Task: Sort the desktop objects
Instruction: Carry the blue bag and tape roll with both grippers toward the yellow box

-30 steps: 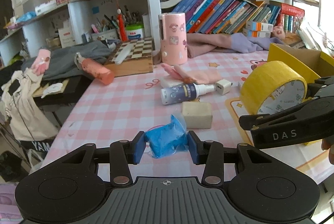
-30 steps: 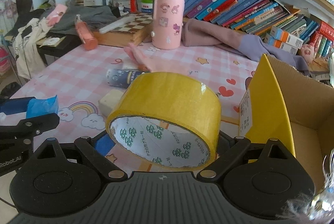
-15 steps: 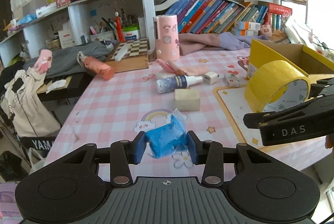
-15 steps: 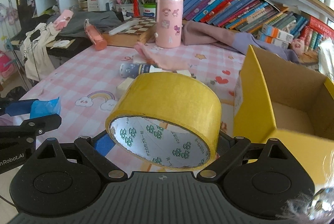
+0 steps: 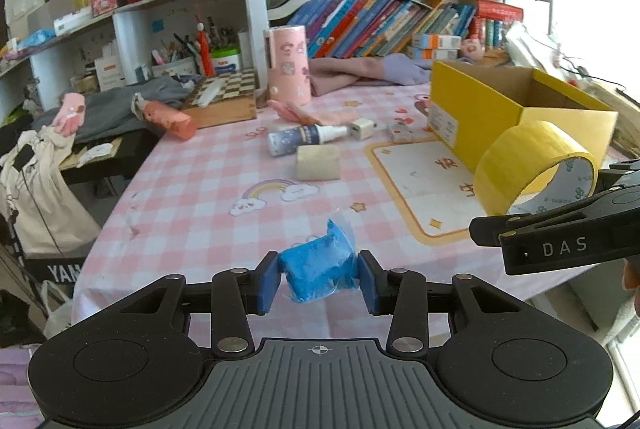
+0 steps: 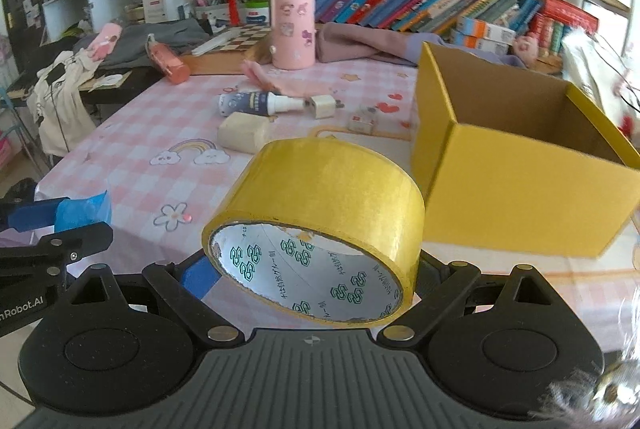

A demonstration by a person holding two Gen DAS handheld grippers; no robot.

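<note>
Left gripper clamps the blue packet above the tabletop's near edge; right gripper grips the tape roll, jaws wide, just beside the yellow box

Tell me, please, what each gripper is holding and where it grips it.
Left gripper: blue packet, pinched across its sides. Right gripper: yellow tape roll, clamped across its outer rim.

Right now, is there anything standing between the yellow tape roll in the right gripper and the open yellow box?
Nothing visible does. The yellow tape roll is held in the right gripper, just left of the yellow box. The gap between them holds only bare tablecloth, and the box's open top looks unobstructed.
</note>
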